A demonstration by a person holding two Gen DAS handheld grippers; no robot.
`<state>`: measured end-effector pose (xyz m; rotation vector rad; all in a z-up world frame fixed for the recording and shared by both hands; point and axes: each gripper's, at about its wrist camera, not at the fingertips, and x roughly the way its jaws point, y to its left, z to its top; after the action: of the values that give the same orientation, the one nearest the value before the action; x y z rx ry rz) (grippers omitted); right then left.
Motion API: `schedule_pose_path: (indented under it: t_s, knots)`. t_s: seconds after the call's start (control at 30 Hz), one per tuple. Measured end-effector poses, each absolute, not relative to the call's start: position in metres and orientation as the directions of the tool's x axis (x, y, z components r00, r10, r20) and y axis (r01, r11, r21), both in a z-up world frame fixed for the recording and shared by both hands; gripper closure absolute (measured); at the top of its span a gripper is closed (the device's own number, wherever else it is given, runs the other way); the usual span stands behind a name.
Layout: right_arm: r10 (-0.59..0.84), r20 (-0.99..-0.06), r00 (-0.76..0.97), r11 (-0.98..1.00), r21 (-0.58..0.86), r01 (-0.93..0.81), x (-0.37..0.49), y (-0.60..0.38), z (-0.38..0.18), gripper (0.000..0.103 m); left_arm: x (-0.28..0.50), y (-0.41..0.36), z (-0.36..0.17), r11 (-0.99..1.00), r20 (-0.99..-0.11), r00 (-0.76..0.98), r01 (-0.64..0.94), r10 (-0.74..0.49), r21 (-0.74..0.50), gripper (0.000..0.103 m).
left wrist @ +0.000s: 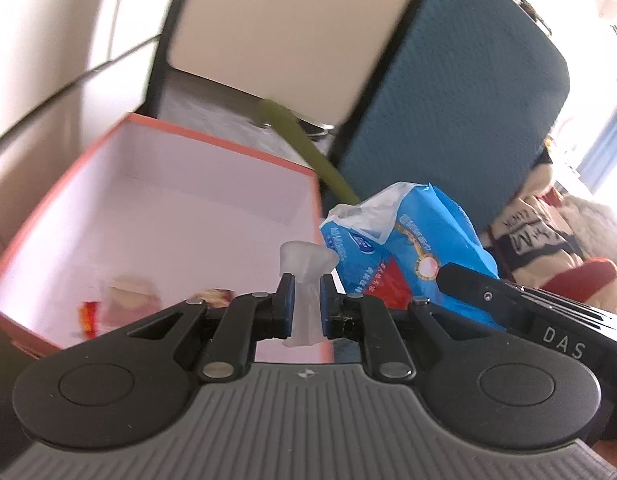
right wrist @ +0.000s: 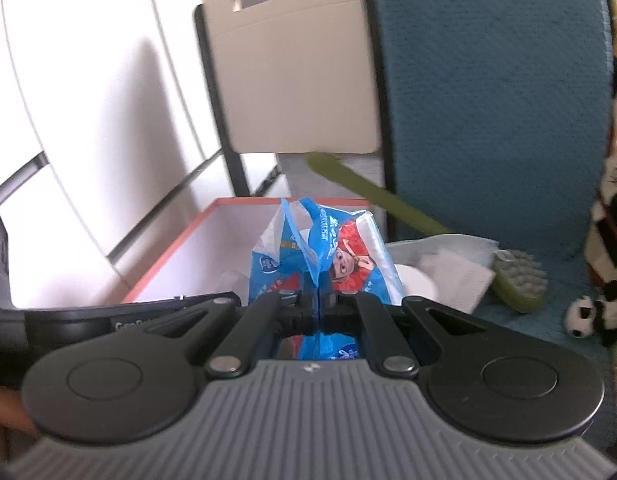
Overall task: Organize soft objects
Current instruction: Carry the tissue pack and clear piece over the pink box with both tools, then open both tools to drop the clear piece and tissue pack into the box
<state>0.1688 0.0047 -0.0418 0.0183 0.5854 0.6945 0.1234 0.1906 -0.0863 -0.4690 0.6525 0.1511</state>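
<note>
Grip confirmed on both sides: my left hand-held gripper [left wrist: 304, 310] is clamped on a translucent, frosted soft plastic piece [left wrist: 305, 276] standing upright between its pads, and my right hand-held gripper [right wrist: 318, 306] pinches the crinkled blue plastic tissue pack [right wrist: 328, 256]. Just beyond and left lies the open orange-rimmed white box [left wrist: 180, 216], nearer my left side, with small items in it; my judgement is that both soft things go in there.
</note>
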Motion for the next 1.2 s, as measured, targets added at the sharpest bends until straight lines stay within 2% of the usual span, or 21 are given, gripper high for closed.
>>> schedule_pose_path:
  t_s: [0.27, 0.5, 0.8, 1.07, 1.1, 1.13, 1.17, 1.2]
  knots:
    - [0.629, -0.544, 0.555, 0.741, 0.203, -0.641, 0.167, 0.06, -0.057, 0.099, 0.106, 0.246, -0.098, 0.861, -0.643, 0.762, -0.374, 0.073, -0.345, 0.088]
    - [0.607, -0.606, 0.514, 0.735, 0.182, -0.653, 0.183, 0.1, -0.081, 0.099, 0.112, 0.288, -0.121, 0.84, -0.687, 0.72, -0.429, 0.096, -0.332, 0.088]
    - [0.558, -0.683, 0.471, 0.756, 0.185, -0.628, 0.212, 0.137, -0.116, 0.098, 0.135, 0.32, -0.153, 0.833, -0.733, 0.677, -0.441, 0.064, -0.334, 0.088]
    - [0.534, -0.717, 0.449, 0.775, 0.201, -0.599, 0.224, 0.148, -0.13, 0.096, 0.138, 0.336, -0.169, 0.821, -0.755, 0.655, -0.451, 0.037, -0.351, 0.086]
    - [0.546, -0.718, 0.432, 0.768, 0.221, -0.602, 0.226, 0.148, -0.131, 0.095, 0.139, 0.337, -0.17, 0.821, -0.761, 0.647, -0.454, 0.038, -0.345, 0.085]
    - [0.559, -0.719, 0.413, 0.76, 0.245, -0.603, 0.227, 0.146, -0.131, 0.093, 0.138, 0.339, -0.17, 0.824, -0.765, 0.643, -0.459, 0.048, -0.334, 0.078]
    - [0.562, -0.719, 0.409, 0.76, 0.253, -0.599, 0.227, 0.145, -0.131, 0.088, 0.137, 0.34, -0.168, 0.824, -0.764, 0.643, -0.464, 0.061, -0.324, 0.066]
    - [0.562, -0.716, 0.414, 0.761, 0.253, -0.597, 0.226, 0.143, -0.129, 0.075, 0.137, 0.341, -0.165, 0.824, -0.758, 0.649, -0.465, 0.068, -0.325, 0.06]
